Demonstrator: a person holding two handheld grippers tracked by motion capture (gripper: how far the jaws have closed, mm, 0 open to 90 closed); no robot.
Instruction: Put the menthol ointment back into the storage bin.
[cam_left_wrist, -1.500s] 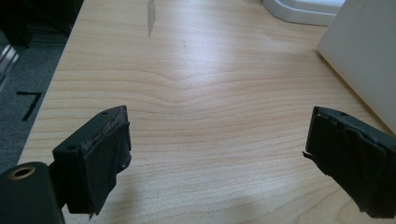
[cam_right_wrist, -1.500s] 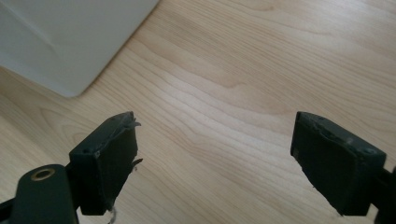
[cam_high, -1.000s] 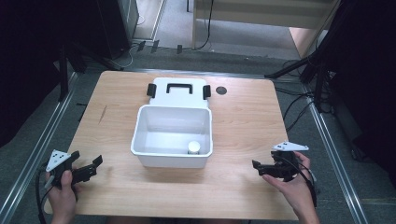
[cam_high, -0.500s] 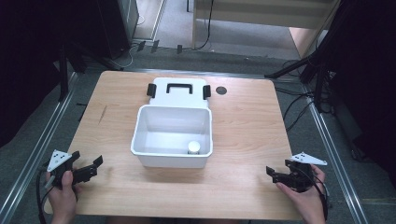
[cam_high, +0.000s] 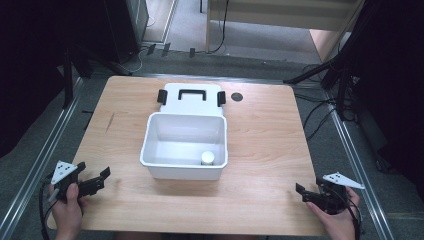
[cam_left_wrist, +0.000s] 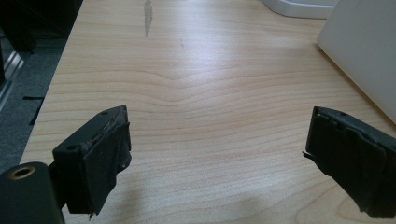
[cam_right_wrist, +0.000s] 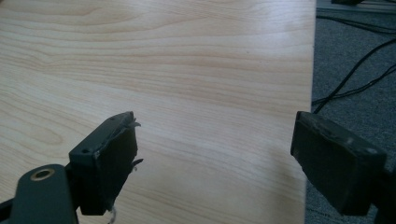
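An open white rectangular plastic box (cam_high: 185, 145) is shown at the centre of the light wooden table (cam_high: 265, 135), with a small white cylindrical container (cam_high: 207, 158) inside it at its near right corner. The left gripper (cam_high: 99, 179) and right gripper (cam_high: 306, 192) are held at the table's near corners, well apart from the box, jaws spread and empty.

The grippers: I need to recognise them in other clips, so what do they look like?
The left gripper and the right gripper are both black, each topped by a grey three-cornered plate with dark dots. Their jaws are blocky, with worn black pads fraying at the edges. Black cables trail from them.
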